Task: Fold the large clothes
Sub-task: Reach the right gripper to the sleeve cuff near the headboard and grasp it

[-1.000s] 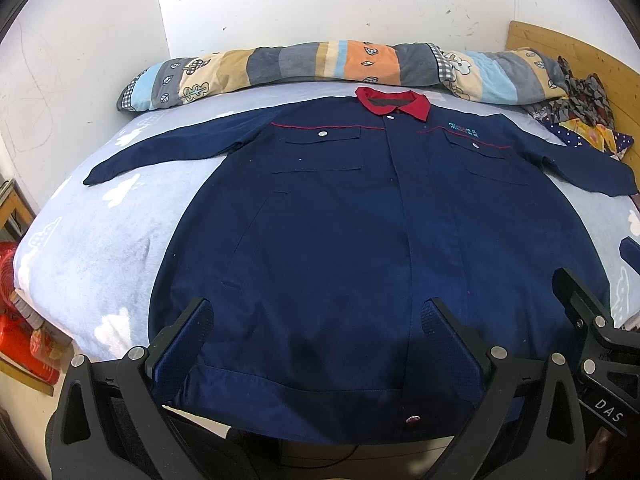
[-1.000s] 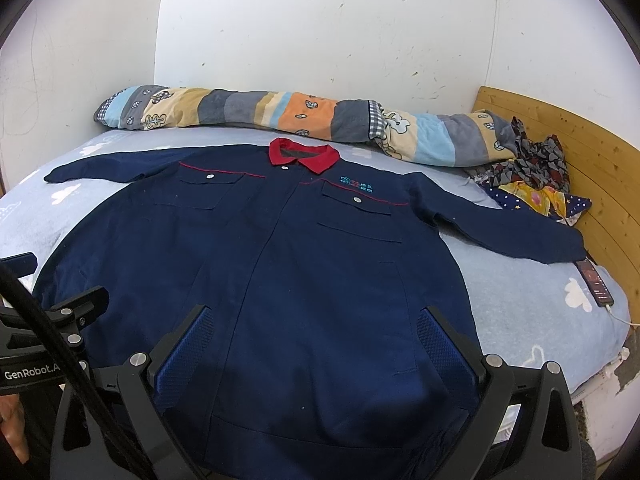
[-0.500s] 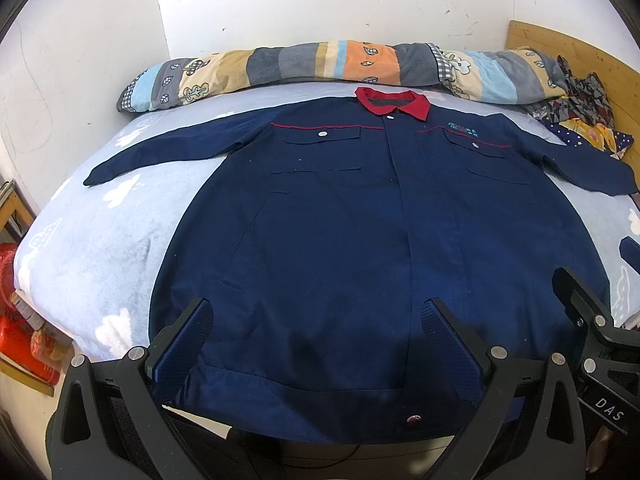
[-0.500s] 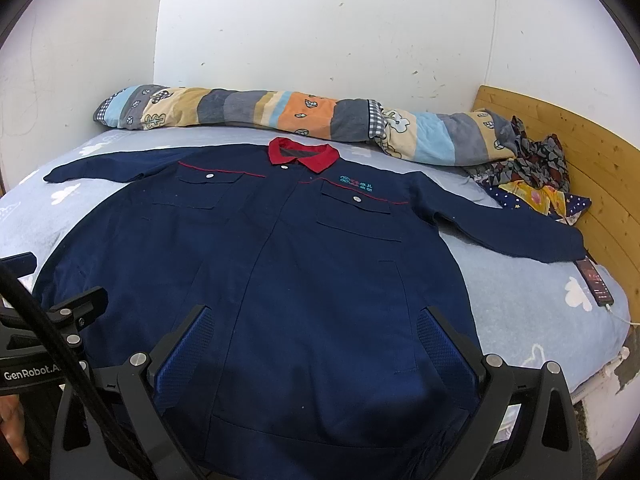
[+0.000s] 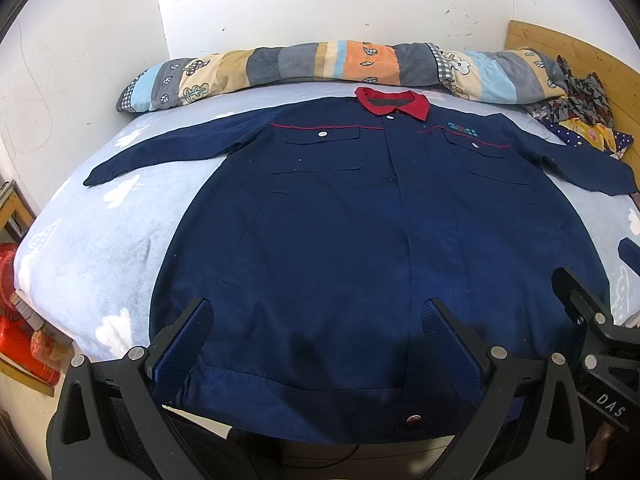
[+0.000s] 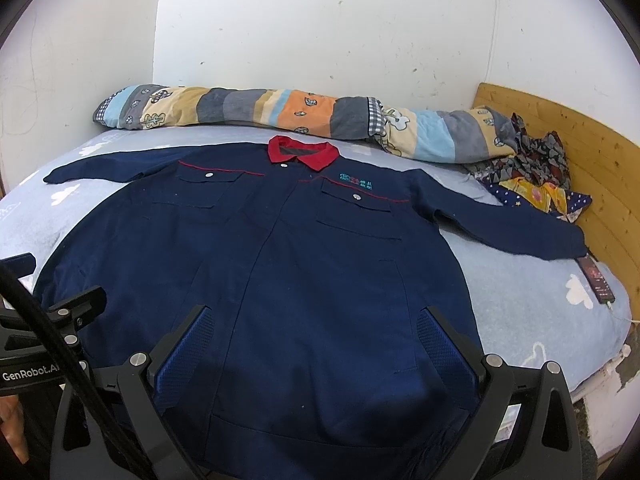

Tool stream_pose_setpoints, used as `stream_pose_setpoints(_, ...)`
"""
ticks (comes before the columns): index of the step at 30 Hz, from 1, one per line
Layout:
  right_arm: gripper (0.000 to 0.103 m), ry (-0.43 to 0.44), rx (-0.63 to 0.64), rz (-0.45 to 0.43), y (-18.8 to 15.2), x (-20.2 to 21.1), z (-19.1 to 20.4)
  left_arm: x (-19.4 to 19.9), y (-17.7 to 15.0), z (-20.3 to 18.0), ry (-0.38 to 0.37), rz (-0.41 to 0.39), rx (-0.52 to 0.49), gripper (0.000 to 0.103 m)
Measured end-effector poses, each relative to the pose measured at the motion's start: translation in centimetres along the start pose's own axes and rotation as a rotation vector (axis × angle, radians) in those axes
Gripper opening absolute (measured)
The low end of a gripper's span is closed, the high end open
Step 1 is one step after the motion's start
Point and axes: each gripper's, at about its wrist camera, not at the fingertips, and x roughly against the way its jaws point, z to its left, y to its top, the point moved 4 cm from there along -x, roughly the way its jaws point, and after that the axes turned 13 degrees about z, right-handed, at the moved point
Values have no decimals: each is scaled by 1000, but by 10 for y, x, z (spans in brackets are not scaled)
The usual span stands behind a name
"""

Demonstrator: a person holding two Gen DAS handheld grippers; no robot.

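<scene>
A large navy work jacket [image 5: 340, 220] [image 6: 280, 264] with a red collar [image 5: 394, 102] lies flat and face up on the bed, both sleeves spread out to the sides. Its hem hangs over the near bed edge. My left gripper [image 5: 316, 320] hovers open above the hem, left of the front placket, with nothing between its fingers. My right gripper [image 6: 312, 328] hovers open above the hem's right half, also empty. Each gripper shows at the edge of the other's view.
The light blue cloud-print bedsheet [image 5: 100, 232] covers the bed. A striped rolled quilt [image 5: 320, 64] lies along the wall. Crumpled patterned clothes [image 6: 532, 168] sit by the wooden headboard [image 6: 592, 168]. A dark remote [image 6: 598, 280] lies near the right sleeve cuff. Red items [image 5: 16, 320] stand left of the bed.
</scene>
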Motion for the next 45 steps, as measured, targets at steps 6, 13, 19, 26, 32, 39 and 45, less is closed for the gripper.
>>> stream_pose_setpoints(6,103,154,-138,12,28,8,-56,28,51,23,66,-114,28,103)
stream_pose_setpoints(13,102,310,-537,80,77,-14,-230,2,151,52,-9,-63,201,103)
stream_pose_setpoints(19,96,261,-844,89,66,-53,-398,-56,147,51,9,82,179,103)
stream_pose_setpoints(26,76,206,-1115,63,34,-114,-518,-66,160,52,-31,59,152,103)
stream_pose_setpoints(32,74,226,-1184,29,42,-162,-549,-87,162,59,-73,132,218,93)
stream_pose_setpoints(39,66,171,-1144,28,57,-209,-580,-93,160,79,-75,157,319,93)
stream_pose_setpoints(45,8,180,-1083,-38,70,-201,-577,-95,155,93,-119,177,394,93)
